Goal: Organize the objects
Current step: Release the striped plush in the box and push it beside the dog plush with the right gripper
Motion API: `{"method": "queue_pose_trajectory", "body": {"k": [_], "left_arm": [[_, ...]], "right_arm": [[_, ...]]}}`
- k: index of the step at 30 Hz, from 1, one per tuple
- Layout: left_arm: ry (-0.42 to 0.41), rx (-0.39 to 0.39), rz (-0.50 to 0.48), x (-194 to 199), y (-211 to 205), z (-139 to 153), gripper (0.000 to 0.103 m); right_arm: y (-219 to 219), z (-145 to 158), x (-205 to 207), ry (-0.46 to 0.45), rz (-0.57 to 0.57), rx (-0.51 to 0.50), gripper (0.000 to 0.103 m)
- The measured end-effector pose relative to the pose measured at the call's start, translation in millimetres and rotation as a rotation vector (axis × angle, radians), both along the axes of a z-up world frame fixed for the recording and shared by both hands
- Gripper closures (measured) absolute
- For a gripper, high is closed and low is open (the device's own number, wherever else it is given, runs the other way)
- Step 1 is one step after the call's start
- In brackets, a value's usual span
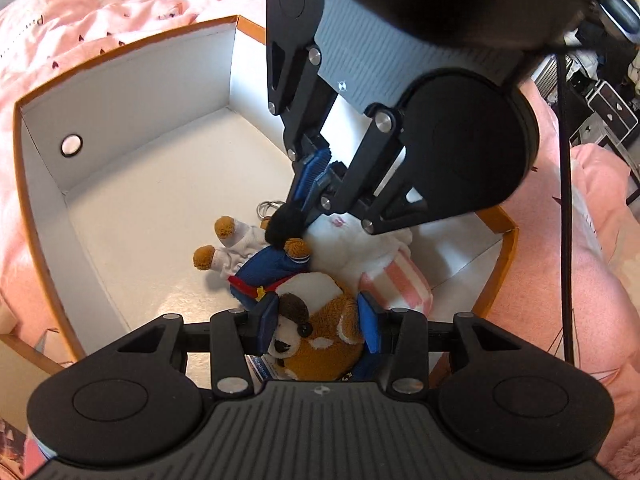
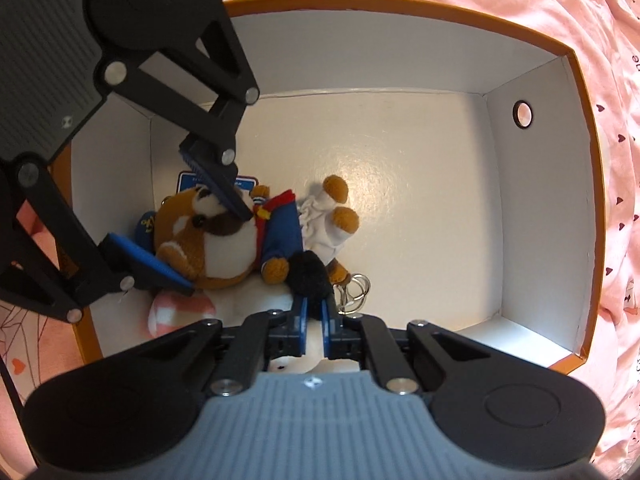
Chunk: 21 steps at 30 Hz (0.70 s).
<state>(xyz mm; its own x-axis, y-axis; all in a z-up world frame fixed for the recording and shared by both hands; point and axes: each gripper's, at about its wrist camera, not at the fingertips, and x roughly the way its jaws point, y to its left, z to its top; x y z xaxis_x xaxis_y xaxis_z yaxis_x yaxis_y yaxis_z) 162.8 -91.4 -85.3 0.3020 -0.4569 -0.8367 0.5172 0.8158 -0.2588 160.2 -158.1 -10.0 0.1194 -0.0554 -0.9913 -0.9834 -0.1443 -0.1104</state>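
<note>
A plush bear (image 1: 304, 312) in a blue jacket and white trousers lies in a white box with an orange rim (image 1: 40, 184). My left gripper (image 1: 316, 322) is open, its blue pads on either side of the bear's head; it also shows in the right wrist view (image 2: 212, 240). My right gripper (image 2: 314, 312) is shut on a black pompom (image 2: 310, 272) attached near the bear's arm, with a metal key ring (image 2: 354, 288) beside it. In the left wrist view the right gripper (image 1: 310, 196) comes from above onto the pompom (image 1: 286, 226). A white and pink striped plush (image 1: 394, 280) lies under the bear.
The box (image 2: 592, 184) rests on a pink bedspread (image 2: 612, 60). A round hole (image 2: 522, 114) pierces one box wall. A blue and white tag (image 2: 188, 180) lies by the bear's head. Shelves and clutter (image 1: 600, 92) stand beyond the bed.
</note>
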Motion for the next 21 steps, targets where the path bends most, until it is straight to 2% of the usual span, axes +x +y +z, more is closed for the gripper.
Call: {"method": "queue_pose_trajectory", "body": {"k": [5,11,13,16,21], "left_arm": [[0.076,-0.062,0.037,6,5,-6,0.055],[0.071,-0.061,0.056,4,4,-4,0.053],[0.068,-0.061,0.057,3,3,-3,0.051],[0.074,-0.062,0.049,0,3,-2,0.051],[0.099,-0.09,0.085,3,6,-6,0.049]], "right_arm": [[-1,0,-12,-0.014,-0.009,0.026,0.093],[-5,9,-22,-0.046,-0.045,0.045,0.09],[-6,14,-25,-0.068,-0.069,0.061,0.074],[-10,25,-28,-0.09,-0.113,0.091,0.059],[-16,32,-45,-0.103,-0.147,0.117,0.057]]}}
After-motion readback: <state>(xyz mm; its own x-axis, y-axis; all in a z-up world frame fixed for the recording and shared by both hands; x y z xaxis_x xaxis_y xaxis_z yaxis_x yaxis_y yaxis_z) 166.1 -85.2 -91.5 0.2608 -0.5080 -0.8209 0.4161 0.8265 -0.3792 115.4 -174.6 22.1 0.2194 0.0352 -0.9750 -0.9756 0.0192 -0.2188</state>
